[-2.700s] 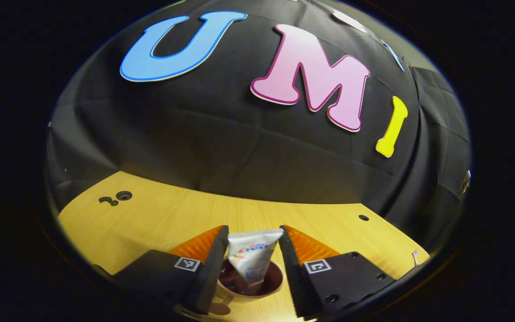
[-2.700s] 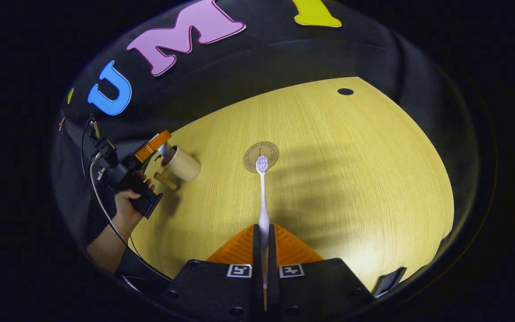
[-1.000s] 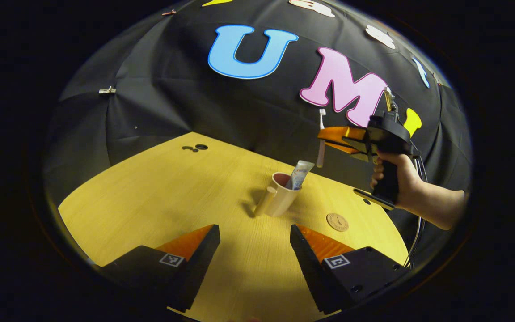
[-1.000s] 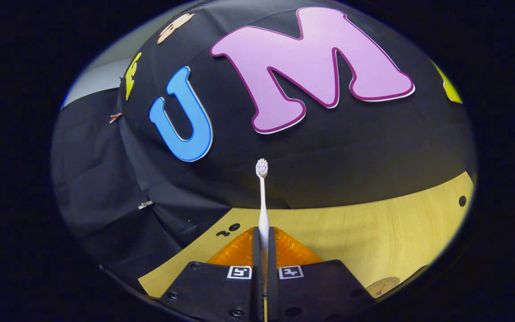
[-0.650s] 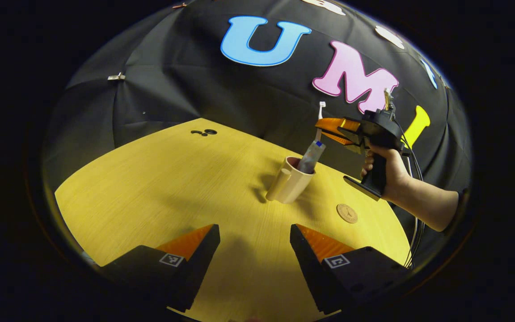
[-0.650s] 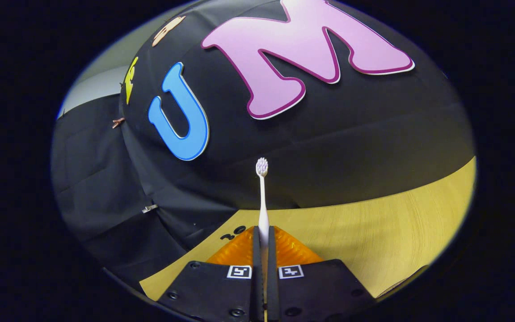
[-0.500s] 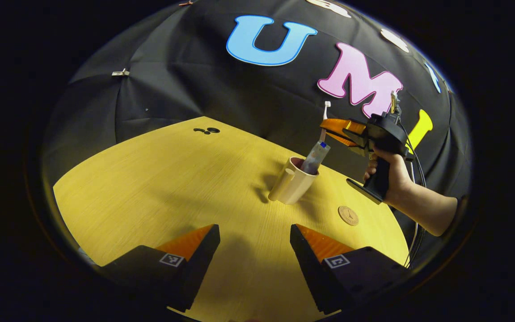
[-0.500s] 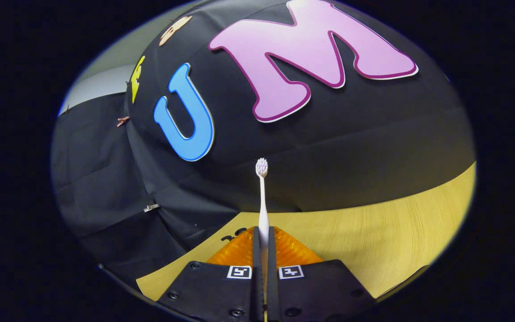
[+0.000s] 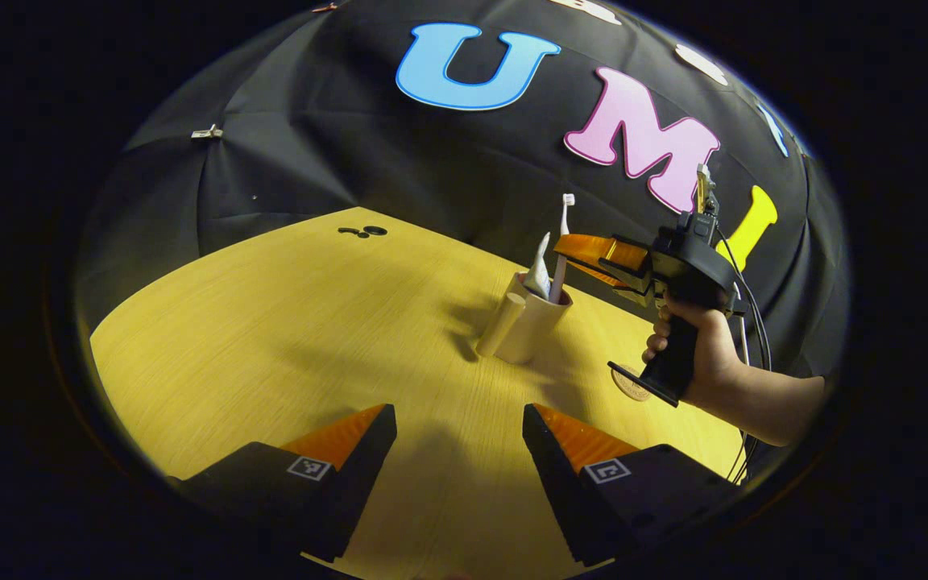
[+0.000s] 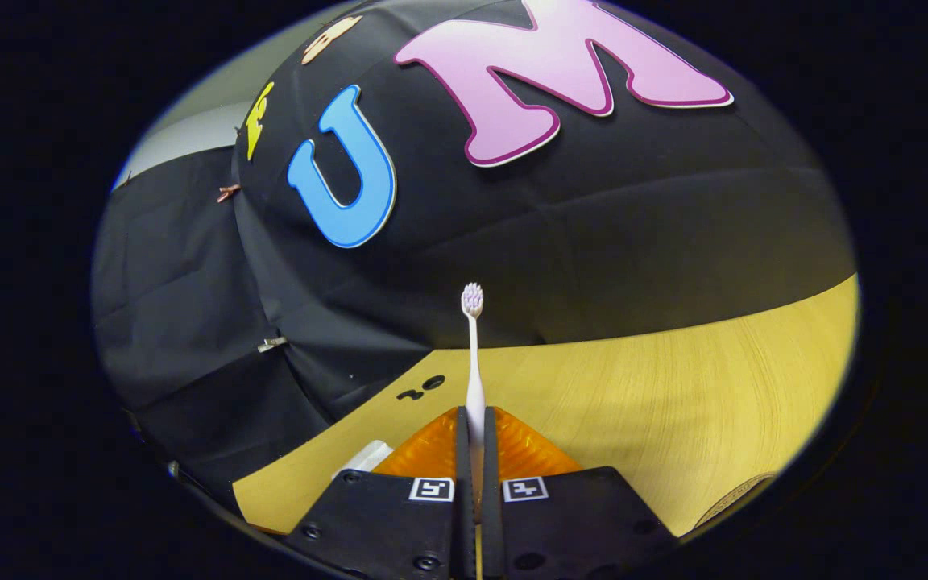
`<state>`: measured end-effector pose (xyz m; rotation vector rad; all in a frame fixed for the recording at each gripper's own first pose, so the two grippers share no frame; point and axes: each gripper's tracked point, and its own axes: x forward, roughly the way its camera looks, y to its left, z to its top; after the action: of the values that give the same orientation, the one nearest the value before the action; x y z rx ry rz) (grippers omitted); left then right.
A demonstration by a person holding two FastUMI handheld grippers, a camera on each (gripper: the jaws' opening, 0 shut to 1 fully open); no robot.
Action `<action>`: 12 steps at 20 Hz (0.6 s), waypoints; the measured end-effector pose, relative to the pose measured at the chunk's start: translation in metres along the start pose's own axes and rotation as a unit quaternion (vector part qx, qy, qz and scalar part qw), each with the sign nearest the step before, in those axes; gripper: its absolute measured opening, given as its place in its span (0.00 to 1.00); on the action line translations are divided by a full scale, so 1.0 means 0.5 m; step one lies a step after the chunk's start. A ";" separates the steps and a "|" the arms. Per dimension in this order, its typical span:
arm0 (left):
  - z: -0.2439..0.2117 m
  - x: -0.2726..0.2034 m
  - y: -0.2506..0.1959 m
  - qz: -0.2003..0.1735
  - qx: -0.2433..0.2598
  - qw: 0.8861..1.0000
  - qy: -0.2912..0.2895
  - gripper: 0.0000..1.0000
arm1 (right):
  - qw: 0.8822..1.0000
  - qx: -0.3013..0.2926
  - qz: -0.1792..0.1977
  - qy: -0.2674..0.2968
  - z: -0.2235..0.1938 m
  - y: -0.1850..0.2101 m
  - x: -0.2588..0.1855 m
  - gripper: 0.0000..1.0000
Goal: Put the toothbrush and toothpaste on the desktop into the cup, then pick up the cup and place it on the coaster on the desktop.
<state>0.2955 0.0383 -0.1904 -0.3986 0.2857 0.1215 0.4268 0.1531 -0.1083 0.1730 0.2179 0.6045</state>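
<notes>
Holding toothbrush (image 10: 473, 354) upright, right gripper (image 10: 473, 451) jaws clamped on handle, lower end in cup (image 9: 524, 322) beside toothpaste (image 9: 539, 272). Left gripper (image 9: 459, 443) jaws wide apart, empty. Coaster (image 9: 630, 385) at cup's 4 o'clock on surface (image 9: 287, 322).

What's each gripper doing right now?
Left gripper: open, holding nothing.
Right gripper: shut on the toothbrush, held over the cup.

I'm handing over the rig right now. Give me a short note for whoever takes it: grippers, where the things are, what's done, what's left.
Left gripper: open, holding nothing, back from the cup.
Right gripper: shut on the toothbrush, head up, lower end at the cup's mouth.
Toothpaste: standing in the cup.
Coaster: bare, on the desktop to the cup's right in the left gripper view, partly behind the hand.
Left: release the toothbrush, then lift the cup onto the coaster.
</notes>
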 end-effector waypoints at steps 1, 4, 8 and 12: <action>-0.003 0.004 0.000 0.000 0.000 1.000 0.002 0.98 | 1.000 -0.003 0.000 -0.001 -0.003 0.001 -0.003 0.08; -0.015 0.003 0.005 0.002 -0.002 1.000 0.005 0.98 | 1.000 -0.003 -0.004 -0.005 -0.008 -0.006 -0.020 0.18; -0.027 0.008 0.004 0.003 -0.007 1.000 0.011 0.98 | 1.000 -0.016 -0.008 -0.003 -0.030 -0.004 -0.044 0.18; -0.007 0.011 -0.004 0.001 0.002 1.000 0.005 0.98 | 1.000 -0.006 -0.022 0.002 -0.032 -0.019 -0.100 0.37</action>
<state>0.3000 0.0353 -0.1943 -0.3951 0.2957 0.1210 0.3878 0.1179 -0.1184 0.1543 0.2218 0.5627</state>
